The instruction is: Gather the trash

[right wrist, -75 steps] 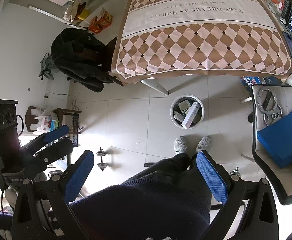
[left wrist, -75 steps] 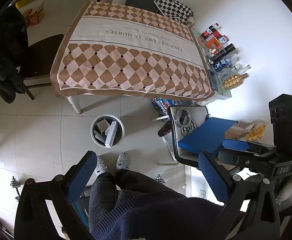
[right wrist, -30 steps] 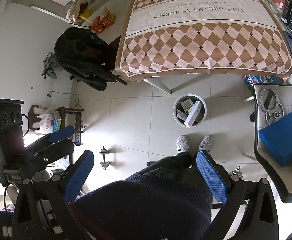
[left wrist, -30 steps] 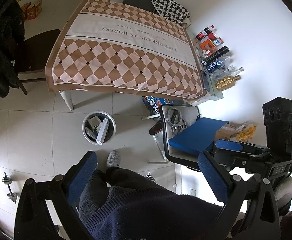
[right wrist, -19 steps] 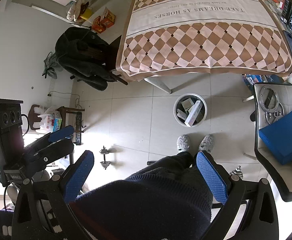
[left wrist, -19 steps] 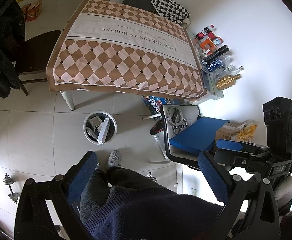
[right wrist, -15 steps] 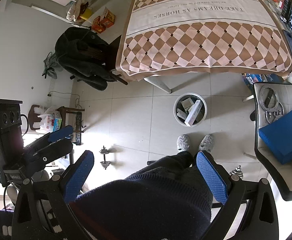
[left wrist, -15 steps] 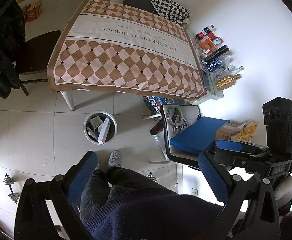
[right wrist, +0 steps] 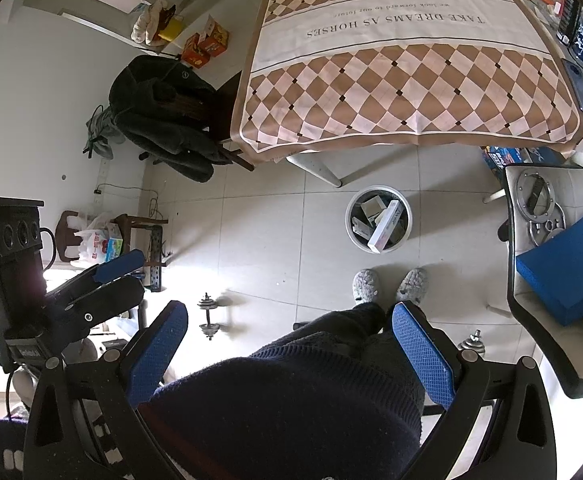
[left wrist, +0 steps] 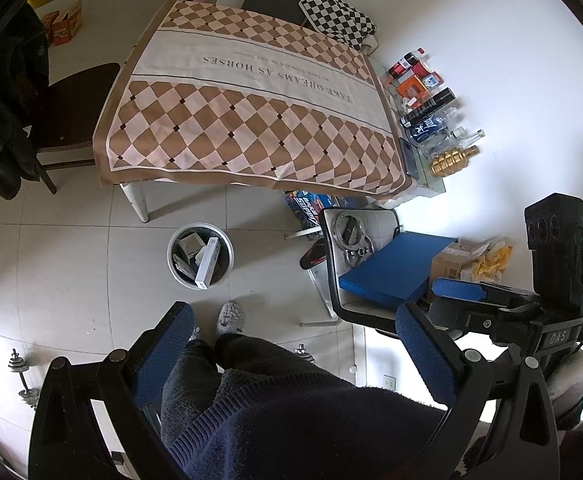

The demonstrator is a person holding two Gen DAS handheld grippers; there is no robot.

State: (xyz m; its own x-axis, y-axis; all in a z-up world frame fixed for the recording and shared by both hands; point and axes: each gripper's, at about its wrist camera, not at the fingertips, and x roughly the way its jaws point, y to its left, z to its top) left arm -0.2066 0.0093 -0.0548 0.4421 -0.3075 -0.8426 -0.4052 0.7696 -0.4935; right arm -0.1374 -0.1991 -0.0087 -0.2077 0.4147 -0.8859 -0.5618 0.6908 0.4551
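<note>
A round white trash bin (left wrist: 200,256) stands on the tiled floor in front of the table; it also shows in the right wrist view (right wrist: 378,225). Several boxes lie in it, among them a long white carton (left wrist: 206,263). My left gripper (left wrist: 291,324) is open and empty, held high above the person's legs. My right gripper (right wrist: 289,324) is open and empty too, at the same height. Each gripper shows in the other's view, the right one (left wrist: 457,290) and the left one (right wrist: 115,272). The table (left wrist: 247,92) under its checked cloth carries nothing.
A chair (left wrist: 351,260) with metal rings and a blue board (left wrist: 391,268) stands at the right. Bottles and cans (left wrist: 427,116) line the wall by the table. A dark coat (right wrist: 159,116) hangs on a chair at the left. Dumbbells (right wrist: 209,316) lie on the floor.
Both views have shifted only slightly; the bin sits a little further right in the left wrist view. Both grippers have stayed open and empty.
</note>
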